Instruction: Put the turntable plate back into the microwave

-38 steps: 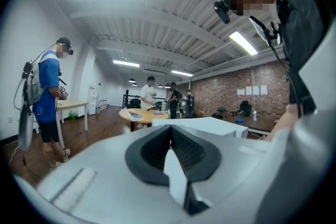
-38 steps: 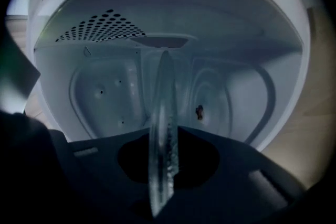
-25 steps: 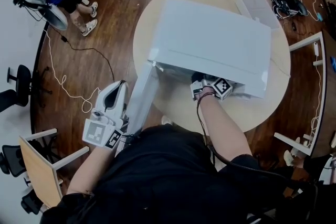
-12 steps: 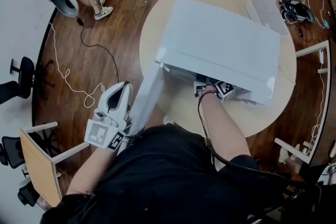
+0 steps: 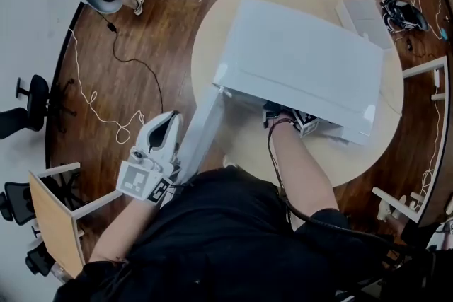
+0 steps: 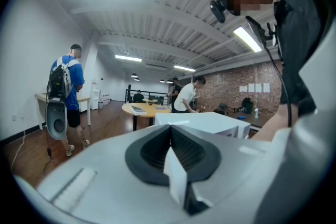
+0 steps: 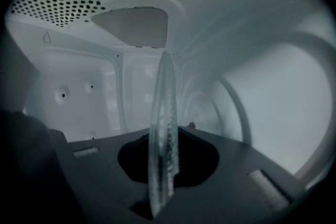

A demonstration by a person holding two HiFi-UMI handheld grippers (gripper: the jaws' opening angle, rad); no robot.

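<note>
While inside microwave (image 5: 304, 60), right gripper (image 7: 164, 162) clamps turntable plate (image 7: 164, 97) jutting ahead (left gripper (image 6: 170, 147) closed, empty).

Seen from above, the head camera looks steeply down past the wearer's chest onto the round table (image 5: 209, 39) and the white microwave (image 5: 304, 67), which sit near and fill the centre of the frame. The left gripper (image 5: 164, 129) camera, at the lower left of that view, faces roughly level across the room. It shares with the head view the microwave's top and a person in blue (image 6: 65, 86). The right gripper (image 5: 287, 117) camera looks from inside the oven cavity, close to its walls, with the turntable plate (image 7: 163, 134) edge-on at centre.
</note>
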